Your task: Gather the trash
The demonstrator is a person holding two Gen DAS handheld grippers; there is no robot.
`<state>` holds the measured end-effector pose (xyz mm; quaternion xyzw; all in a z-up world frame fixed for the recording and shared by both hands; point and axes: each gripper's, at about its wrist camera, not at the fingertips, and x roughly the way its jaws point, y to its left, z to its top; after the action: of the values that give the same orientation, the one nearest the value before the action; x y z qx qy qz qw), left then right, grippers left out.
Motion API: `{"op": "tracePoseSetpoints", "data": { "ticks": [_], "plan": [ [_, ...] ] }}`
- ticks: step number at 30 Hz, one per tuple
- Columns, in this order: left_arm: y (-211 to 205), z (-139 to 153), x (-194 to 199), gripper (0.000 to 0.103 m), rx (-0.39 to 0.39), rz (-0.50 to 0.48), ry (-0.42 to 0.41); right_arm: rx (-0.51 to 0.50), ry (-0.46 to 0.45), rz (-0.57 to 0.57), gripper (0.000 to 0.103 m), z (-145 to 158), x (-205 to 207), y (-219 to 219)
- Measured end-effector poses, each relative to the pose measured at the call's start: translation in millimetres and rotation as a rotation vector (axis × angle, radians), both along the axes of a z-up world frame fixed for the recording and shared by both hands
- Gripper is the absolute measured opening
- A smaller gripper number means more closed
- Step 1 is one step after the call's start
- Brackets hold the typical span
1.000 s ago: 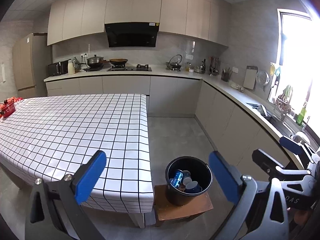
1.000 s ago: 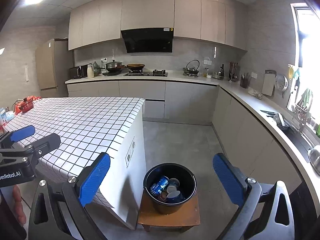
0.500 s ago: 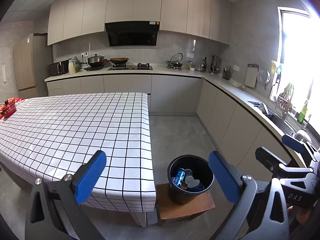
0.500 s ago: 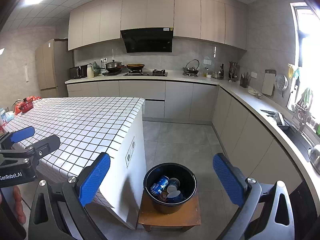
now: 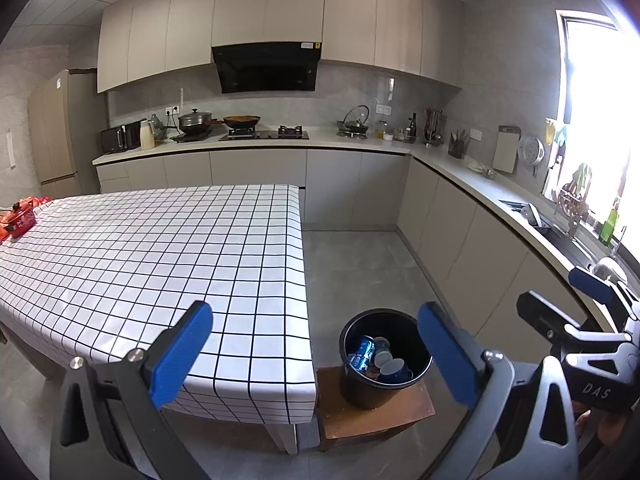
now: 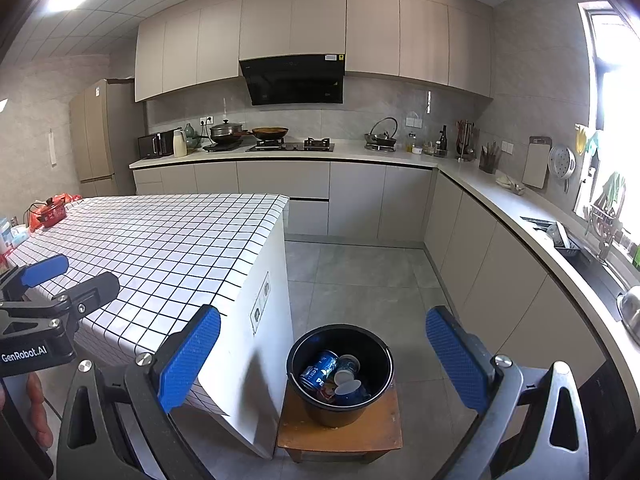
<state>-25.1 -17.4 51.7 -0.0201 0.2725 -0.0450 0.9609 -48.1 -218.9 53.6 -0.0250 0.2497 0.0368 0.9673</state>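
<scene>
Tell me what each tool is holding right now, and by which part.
Nothing is held. The left tool and the right tool are both open and empty; the blue can and cups lie in the black bucket.

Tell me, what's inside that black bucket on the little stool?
The black bucket holds a blue can and some cups. Whatever lies beneath them is covered.

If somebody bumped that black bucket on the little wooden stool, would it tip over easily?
Probably fairly easily. The black bucket holds only a blue can and a few cups, so it looks light. It stands taller than its base is wide, on a small wooden stool with little margin, so a sideways push might slide it off.
</scene>
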Motion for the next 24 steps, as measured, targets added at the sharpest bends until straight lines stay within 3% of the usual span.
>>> {"op": "tracePoseSetpoints", "data": {
  "ticks": [9, 18, 24],
  "plan": [
    [-3.0, -0.6, 0.3, 0.103, 0.008, -0.007, -0.005, 0.002, 0.002, 0.001, 0.103, 1.1, 0.7, -3.6],
    [0.6, -2.1, 3.1, 0.103, -0.048, -0.038, 0.003, -0.001, 0.008, 0.007, 0.103, 1.0, 4.7, -1.7],
    [-1.5, 1.0, -0.4, 0.103, -0.049, -0.055, -0.035, 0.0, 0.009, 0.012, 0.103, 0.9, 9.1, -4.2]
  ]
}}
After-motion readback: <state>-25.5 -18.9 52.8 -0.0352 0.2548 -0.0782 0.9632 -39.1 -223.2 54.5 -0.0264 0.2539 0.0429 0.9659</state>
